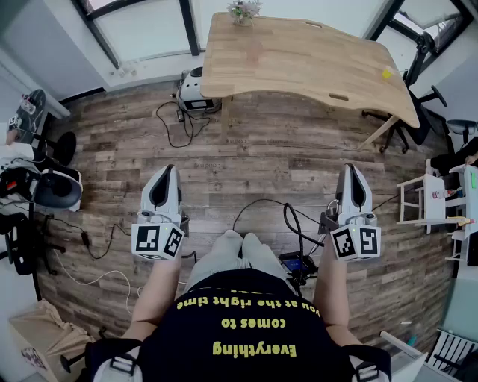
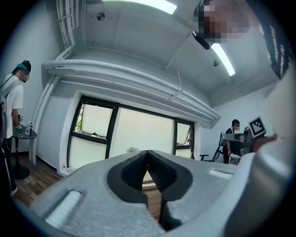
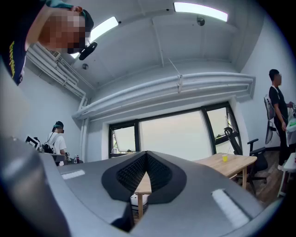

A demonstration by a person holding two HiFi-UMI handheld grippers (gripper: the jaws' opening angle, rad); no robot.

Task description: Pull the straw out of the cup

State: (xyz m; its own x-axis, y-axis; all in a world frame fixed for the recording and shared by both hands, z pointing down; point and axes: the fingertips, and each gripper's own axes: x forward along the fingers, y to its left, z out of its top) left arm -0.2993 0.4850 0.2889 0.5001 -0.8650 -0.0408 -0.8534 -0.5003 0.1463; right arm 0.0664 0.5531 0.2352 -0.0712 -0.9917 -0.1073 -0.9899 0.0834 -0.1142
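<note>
Distance explains the idle pose: left gripper (image 1: 167,173) and right gripper (image 1: 352,170) are held level, both closed on nothing, since the small yellow cup (image 1: 387,73) stands well apart on the far wooden table (image 1: 299,60).

Light wood worktop (image 1: 299,60) at top centre w/ small plant (image 1: 244,10) at its far edge. White device (image 1: 196,91) on plank floor (image 1: 284,164) by worktop's left leg, black cables (image 1: 179,123) beside it. Cardboard box (image 1: 33,336) bottom left; black office chair (image 1: 418,119) right of worktop
</note>
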